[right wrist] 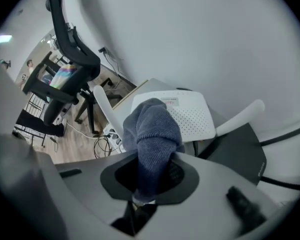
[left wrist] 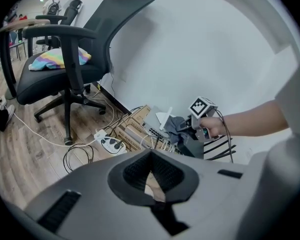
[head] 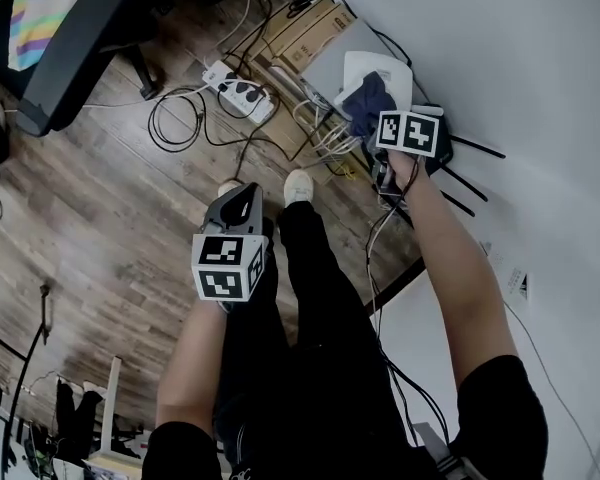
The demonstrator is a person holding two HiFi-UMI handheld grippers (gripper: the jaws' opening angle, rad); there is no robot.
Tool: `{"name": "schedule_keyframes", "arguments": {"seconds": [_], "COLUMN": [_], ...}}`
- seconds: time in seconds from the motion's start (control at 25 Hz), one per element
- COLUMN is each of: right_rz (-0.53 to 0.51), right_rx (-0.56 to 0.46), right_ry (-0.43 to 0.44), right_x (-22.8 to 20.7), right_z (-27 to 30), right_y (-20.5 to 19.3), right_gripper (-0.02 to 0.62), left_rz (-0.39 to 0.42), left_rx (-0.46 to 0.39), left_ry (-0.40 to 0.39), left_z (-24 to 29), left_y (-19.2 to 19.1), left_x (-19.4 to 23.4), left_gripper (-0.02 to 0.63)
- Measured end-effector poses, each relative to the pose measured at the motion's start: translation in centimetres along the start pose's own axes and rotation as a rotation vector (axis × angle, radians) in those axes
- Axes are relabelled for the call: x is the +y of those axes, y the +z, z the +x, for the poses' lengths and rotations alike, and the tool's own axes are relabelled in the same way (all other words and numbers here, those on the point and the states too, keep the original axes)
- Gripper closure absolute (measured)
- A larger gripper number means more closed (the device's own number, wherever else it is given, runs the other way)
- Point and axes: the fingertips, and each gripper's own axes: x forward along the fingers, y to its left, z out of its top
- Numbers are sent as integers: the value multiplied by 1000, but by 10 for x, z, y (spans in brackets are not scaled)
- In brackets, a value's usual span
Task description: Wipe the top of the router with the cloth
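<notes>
While clamping the blue-grey cloth (right wrist: 152, 129) between its jaws, the right claw (right wrist: 151, 179) is holding the bunched end on top of the white router (right wrist: 192, 118) just ahead. The left claw (left wrist: 151, 170) is hanging closed and empty, well apart, over the wooden floor (left wrist: 20, 154).

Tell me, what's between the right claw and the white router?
The blue cloth. The right claw is shut on it, and its bunched end reaches onto the white router. The right gripper view shows this best.
</notes>
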Motion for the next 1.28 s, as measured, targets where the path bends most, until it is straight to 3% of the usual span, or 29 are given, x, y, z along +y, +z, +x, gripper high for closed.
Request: {"name": "schedule_keyframes", "arguments": {"seconds": [0.16,0.24,0.4,0.56,0.72,1.08,1.28], "right_rz": [22,5,-123,-243,-332,-274,-319], "right_rx": [-80,-124,-277,-424,-613,-1010,-1175], "right_ry": [31,4,-62,23,96,258,260], "right_x": [16,18,26,63,109,147,170], "right_z": [-30,-50,-114,-197,-294,-516,-608], "right_y": [1,0,0,3,32,77,83], "right_gripper": [534,534,534,534,534,535,537], "left_rz": [3,-4,-21,-3,81,140,229], "left_rx": [-27,-50,-98,-180,-288,-500,-630], "left_ry": [25,34,43,46,65,131,207], "left_z": [-13,-20,-47,-95,-152,-298,-380], "left_y": [12,25,58,109,174,279,315], "left_x": [0,-6,-30,-71,-98,-151,-186], "left_gripper": [601,601,601,601,601,601,601]}}
